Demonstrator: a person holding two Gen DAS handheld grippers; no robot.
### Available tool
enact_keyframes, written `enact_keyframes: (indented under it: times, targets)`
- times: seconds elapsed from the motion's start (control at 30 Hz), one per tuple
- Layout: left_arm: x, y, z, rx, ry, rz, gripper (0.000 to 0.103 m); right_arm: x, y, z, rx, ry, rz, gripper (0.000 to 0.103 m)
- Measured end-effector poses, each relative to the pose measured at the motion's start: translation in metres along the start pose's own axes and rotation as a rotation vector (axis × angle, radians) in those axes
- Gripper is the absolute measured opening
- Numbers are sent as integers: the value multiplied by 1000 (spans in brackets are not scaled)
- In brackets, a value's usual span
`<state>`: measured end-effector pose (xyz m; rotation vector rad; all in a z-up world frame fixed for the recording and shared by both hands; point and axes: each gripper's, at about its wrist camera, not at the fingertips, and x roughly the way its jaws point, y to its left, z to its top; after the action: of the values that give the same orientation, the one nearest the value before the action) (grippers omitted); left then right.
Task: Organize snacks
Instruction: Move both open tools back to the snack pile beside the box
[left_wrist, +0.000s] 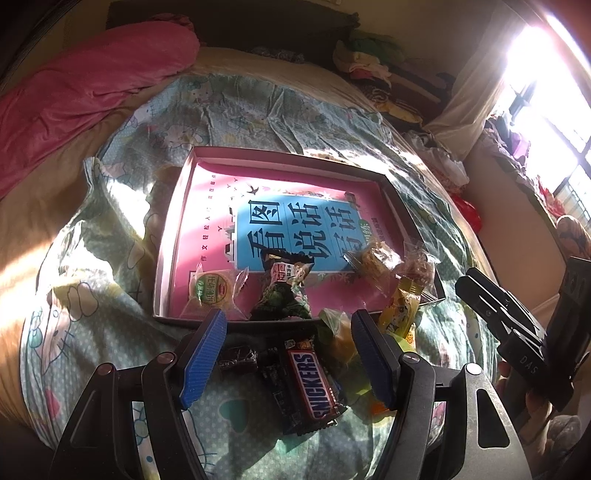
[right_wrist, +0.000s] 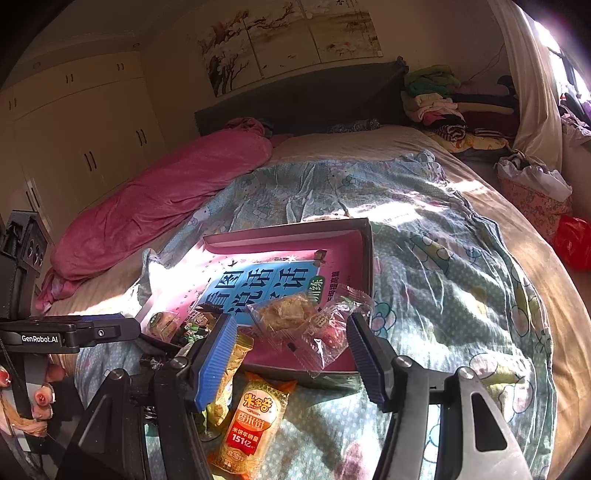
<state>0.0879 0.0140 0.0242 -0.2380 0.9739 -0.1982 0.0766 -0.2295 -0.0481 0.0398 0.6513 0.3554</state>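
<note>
The shallow pink box (left_wrist: 177, 206) lies on the bed's cartoon-print quilt (right_wrist: 443, 266), and the soft, rumpled footing is the main risk: pressing on its near rim could tip it and slide out the clear-wrapped pastries (right_wrist: 284, 314) at its near right corner. The left gripper (left_wrist: 288, 354) hovers half open and empty over a Snickers bar (left_wrist: 317, 384) just outside the box's near edge, among small dark bars (left_wrist: 238, 358) that could get pinched along with it. The right gripper (right_wrist: 291, 354) is also empty, jaws apart above an orange rice-cracker pack (right_wrist: 251, 424) near the box's front. A pink blanket (right_wrist: 155, 206) lies well beyond the box.
</note>
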Motion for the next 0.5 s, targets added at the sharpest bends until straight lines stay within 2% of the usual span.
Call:
enact_keyframes:
  times: [0.5]
  targets:
    - [10, -11, -16, 35, 53, 3, 72, 1, 13, -17, -5, 63, -18, 62]
